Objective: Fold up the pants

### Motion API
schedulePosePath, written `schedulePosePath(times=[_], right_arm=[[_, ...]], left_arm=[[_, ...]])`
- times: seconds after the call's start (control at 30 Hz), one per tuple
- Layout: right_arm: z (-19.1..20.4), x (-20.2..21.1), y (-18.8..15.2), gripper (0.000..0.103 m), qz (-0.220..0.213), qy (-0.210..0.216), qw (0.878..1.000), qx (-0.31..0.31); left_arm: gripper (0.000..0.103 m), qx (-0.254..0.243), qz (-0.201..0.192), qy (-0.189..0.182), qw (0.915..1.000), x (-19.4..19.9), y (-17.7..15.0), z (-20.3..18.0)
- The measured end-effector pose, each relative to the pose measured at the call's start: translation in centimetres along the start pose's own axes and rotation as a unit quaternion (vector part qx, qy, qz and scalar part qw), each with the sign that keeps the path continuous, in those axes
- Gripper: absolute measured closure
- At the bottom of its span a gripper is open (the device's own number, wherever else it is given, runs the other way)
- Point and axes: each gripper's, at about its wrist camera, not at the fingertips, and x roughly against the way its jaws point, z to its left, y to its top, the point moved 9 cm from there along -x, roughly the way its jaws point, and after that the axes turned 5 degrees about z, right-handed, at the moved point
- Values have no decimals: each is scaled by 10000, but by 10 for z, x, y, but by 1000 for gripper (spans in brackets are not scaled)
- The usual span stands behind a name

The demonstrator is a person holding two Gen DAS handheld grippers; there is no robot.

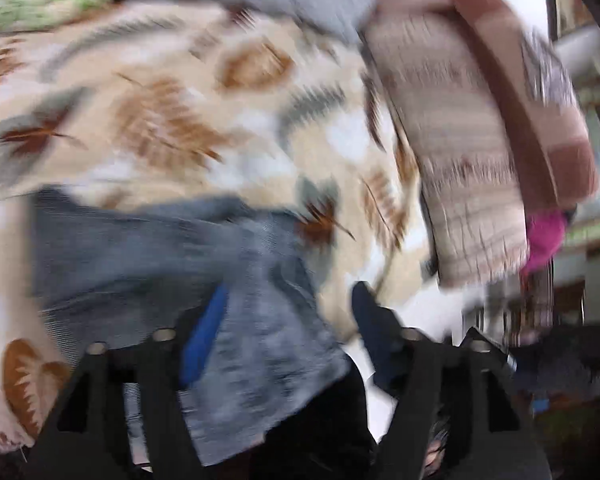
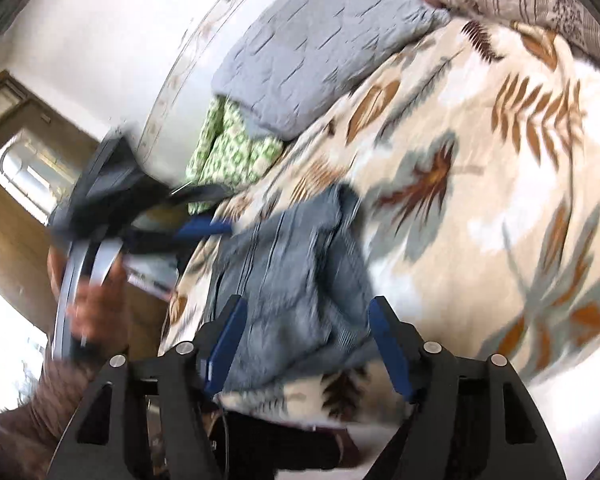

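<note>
both tongs [image 2: 306, 344] apart over jeans [image 2: 300, 280]

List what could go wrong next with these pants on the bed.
1. The grey pants lie bunched on the leaf-print blanket; a grab from the open right gripper may catch several layers, or the blanket.
2. The pants sit near the bed's edge by the open left gripper, so a tug might slide them off.
3. Both views are blurred, so aim may be poor.

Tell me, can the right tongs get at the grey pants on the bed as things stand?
Probably yes. The right tongs stand open with the grey pants lying right between and ahead of the fingers on the leaf-patterned blanket, and nothing lies over them.
</note>
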Motion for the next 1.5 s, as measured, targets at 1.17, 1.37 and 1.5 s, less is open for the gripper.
schedulePosePath(times=[1.17, 1.37, 1.5], right_arm=[[-39, -141, 45, 78, 1457, -794, 9839, 658], [-26, -122, 48, 57, 1386, -693, 9871, 393], [-13, -98, 34, 39, 1348, -265, 9904, 177]], left_arm=[[33, 1448, -70, 445, 9884, -48, -50, 143], [35, 1242, -191, 725, 9894, -26, -56, 132], [35, 1208, -208, 445, 9915, -15, -77, 124]])
